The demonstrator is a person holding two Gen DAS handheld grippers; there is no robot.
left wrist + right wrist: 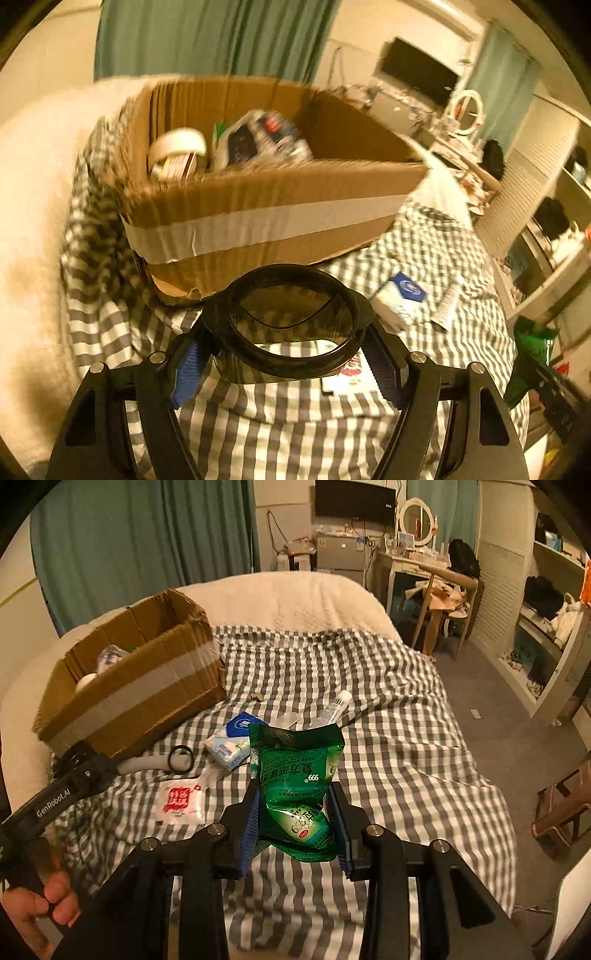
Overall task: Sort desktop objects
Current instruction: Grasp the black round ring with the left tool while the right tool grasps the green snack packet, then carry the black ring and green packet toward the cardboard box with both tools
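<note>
My left gripper is shut on a black ring, held just in front of the cardboard box and above the checked sheet. From the right wrist view the same ring hangs near the box. Inside the box lie a white tape roll and a printed packet. My right gripper is shut on a green sachet pack, raised over the bed. On the sheet lie a blue-and-white tissue pack, a white tube and a clear sachet with red print.
The box has a white tape band and stands on the checked sheet beside a white blanket. A hand holds the left gripper's handle. Beyond the bed are a dressing table, shelves and a brown stool.
</note>
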